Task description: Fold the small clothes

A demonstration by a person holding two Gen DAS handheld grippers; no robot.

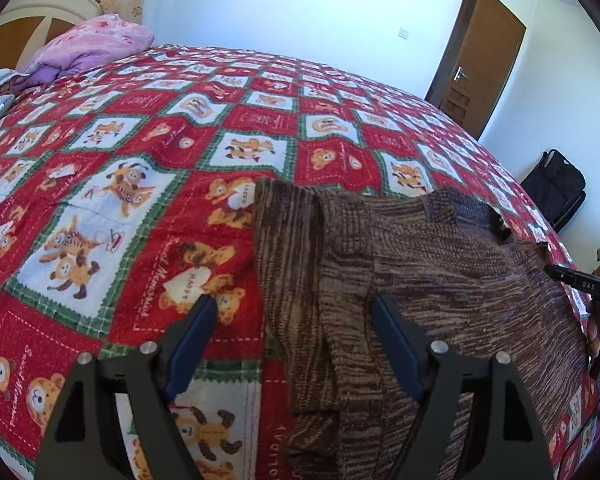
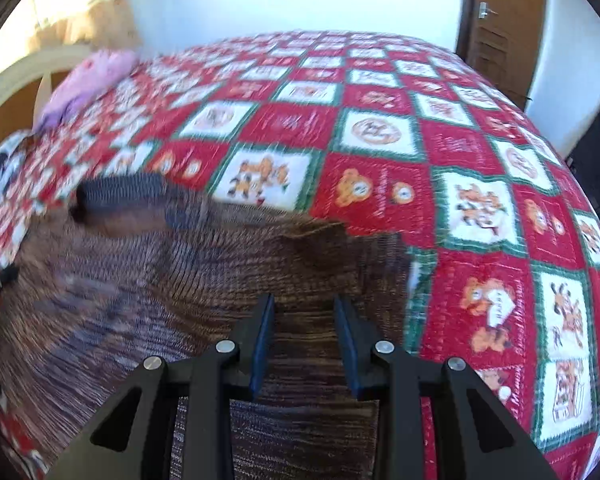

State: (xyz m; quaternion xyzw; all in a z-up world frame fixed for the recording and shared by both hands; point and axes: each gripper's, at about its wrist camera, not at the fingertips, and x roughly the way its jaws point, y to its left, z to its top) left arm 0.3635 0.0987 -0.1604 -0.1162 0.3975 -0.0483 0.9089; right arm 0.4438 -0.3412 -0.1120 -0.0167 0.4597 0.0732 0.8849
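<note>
From the left wrist camera, the brown knitted sweater (image 1: 420, 280) lies spread on the bed's red patchwork quilt (image 1: 140, 140), with one sleeve folded in over its body along the garment's left edge. The left tongs (image 1: 292, 312) hang above that folded edge with their jaws spread wide and nothing between the blue pads; one pad stands over the quilt just beside the sweater, the other over the knit. A pink pillow (image 1: 100, 40) sits at the far end of the bed beyond the sweater, and a brown door (image 1: 484, 60) stands in the wall past it. At the sweater's right edge part of the other tool and a hand (image 1: 598, 332) show. From the right wrist camera, which is blurred, the sweater (image 2: 180, 280) fills the near left of the bed, with the quilt (image 2: 460, 160) bare beyond it. The right tongs (image 2: 304, 320) hover over the sweater's near part, jaws partly apart, gripping nothing.
</note>
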